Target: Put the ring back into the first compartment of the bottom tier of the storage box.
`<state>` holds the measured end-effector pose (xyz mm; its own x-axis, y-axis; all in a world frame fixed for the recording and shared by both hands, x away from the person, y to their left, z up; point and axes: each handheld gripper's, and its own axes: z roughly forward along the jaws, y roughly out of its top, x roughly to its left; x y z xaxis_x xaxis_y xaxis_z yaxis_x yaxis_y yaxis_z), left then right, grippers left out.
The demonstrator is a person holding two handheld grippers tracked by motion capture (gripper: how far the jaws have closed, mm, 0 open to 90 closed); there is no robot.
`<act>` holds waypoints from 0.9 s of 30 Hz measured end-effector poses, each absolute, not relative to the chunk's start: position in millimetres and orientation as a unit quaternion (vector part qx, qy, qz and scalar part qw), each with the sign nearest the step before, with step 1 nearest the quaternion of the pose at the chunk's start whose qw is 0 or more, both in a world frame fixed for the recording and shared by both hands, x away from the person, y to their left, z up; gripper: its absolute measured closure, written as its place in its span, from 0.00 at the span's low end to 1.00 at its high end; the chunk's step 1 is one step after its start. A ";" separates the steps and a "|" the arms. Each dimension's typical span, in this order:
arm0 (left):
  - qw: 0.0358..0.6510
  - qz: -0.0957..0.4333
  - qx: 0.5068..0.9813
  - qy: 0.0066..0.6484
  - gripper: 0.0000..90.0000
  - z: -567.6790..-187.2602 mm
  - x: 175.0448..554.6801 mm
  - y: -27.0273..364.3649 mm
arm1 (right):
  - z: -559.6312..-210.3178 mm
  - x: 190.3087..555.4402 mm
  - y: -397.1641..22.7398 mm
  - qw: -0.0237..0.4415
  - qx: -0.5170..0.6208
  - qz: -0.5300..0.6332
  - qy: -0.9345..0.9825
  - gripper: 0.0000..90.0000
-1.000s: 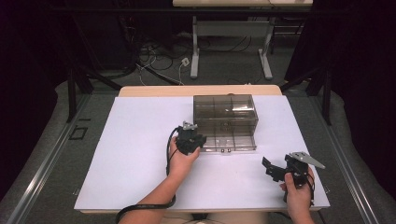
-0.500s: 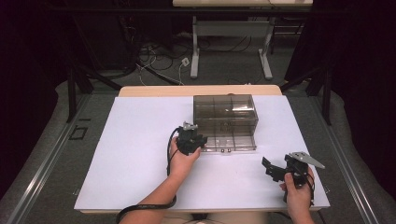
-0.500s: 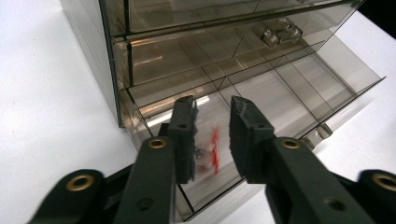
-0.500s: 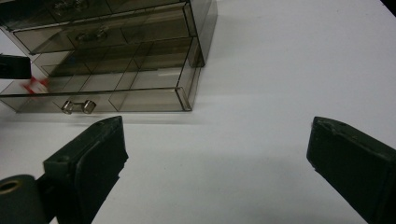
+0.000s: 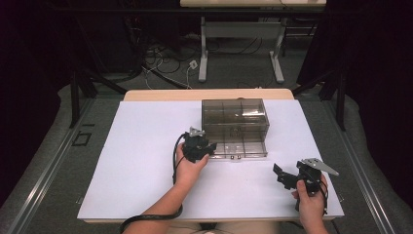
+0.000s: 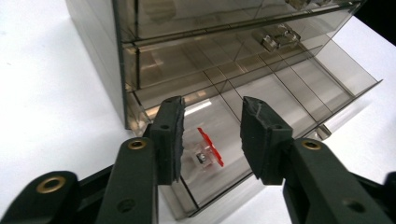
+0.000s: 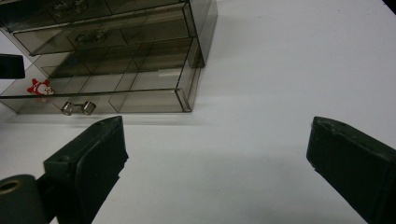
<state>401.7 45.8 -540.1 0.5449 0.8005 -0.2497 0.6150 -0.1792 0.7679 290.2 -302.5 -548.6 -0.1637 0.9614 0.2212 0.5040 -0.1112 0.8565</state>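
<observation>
A drawer cabinet (image 5: pixel 234 122) is standing toward the back of the desk (image 5: pixel 141 146), its bottom drawer (image 5: pixel 238 148) sticking out forward. A small toy (image 6: pixel 208 148) is lying in that drawer's left end compartment. The left gripper (image 5: pixel 197 146) is sitting just left of the drawer; the right gripper (image 5: pixel 292 176) is hanging well apart, right and nearer.

Looked like a lab/recording setup: white-topped table (image 5: pixel 146 161) ringed by black curtains (image 5: pixel 375 58), loose cables (image 5: pixel 165 63) on grey floor (image 5: pixel 234 73), 2nd desk's legs (image 5: pixel 204 53) behind, floor rails (image 5: pixel 44 180) alongside
</observation>
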 end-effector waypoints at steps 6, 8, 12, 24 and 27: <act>0.450 0.114 0.757 0.461 0.60 -536.5 401.1 50.3 | -549.2 292.9 -300.9 0.248 0.595 0.448 0.619 0.05; 0.449 0.113 0.758 0.459 0.59 -534.6 400.4 51.9 | -548.9 293.2 -300.1 0.249 0.597 0.443 0.620 0.05; 0.451 0.117 0.757 0.459 0.57 -532.1 399.4 54.1 | -549.4 293.1 -300.0 0.248 0.596 0.447 0.619 0.05; 0.461 0.111 0.752 0.457 0.51 -526.4 397.4 57.3 | -550.6 293.0 -301.3 0.249 0.599 0.446 0.617 0.05; 0.465 0.121 0.751 0.454 0.49 -525.0 396.8 57.9 | -551.8 293.8 -300.7 0.253 0.597 0.451 0.613 0.05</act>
<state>396.8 57.9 -525.0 0.5583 0.7943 -0.2396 0.5687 -0.1561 0.8076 293.8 -300.7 -551.8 -0.1592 0.9604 0.2285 0.5048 -0.1197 0.8549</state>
